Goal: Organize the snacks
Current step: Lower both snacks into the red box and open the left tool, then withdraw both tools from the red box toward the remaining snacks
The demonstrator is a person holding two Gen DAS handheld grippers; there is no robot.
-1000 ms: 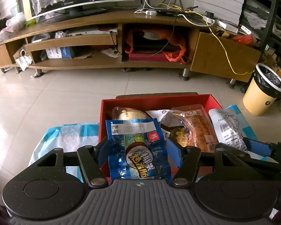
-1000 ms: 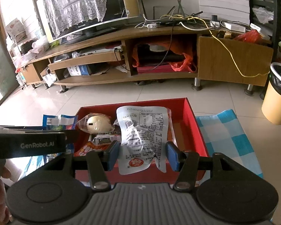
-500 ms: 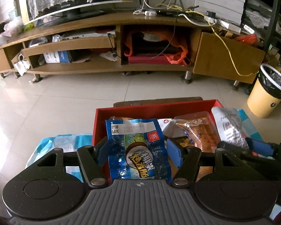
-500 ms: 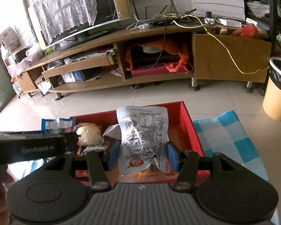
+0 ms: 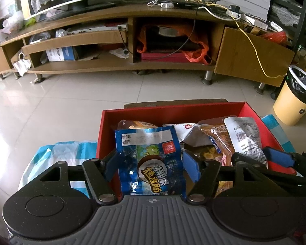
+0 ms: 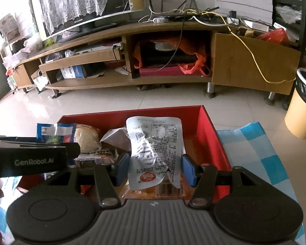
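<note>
Left gripper [image 5: 150,164]: blue pads pinching blue snack packet [image 5: 150,159], held upright at 6 o'clock of the red box [image 5: 173,110], over its near-left corner

Right gripper [image 6: 155,168]: pads pinching white foil pouch [image 6: 155,151], printed back facing the lens, held over the box's right half

Box contents: wrapped bun [image 6: 86,137] at 10 o'clock; orange-brown packets [image 5: 216,140] piled mid-box; blue checked cloth [image 6: 248,143] beneath

Step judged: both packets carried over the box, unreleased. Next: lower each onto free floor, spread fingers, withdraw upward clear of the pile
</note>
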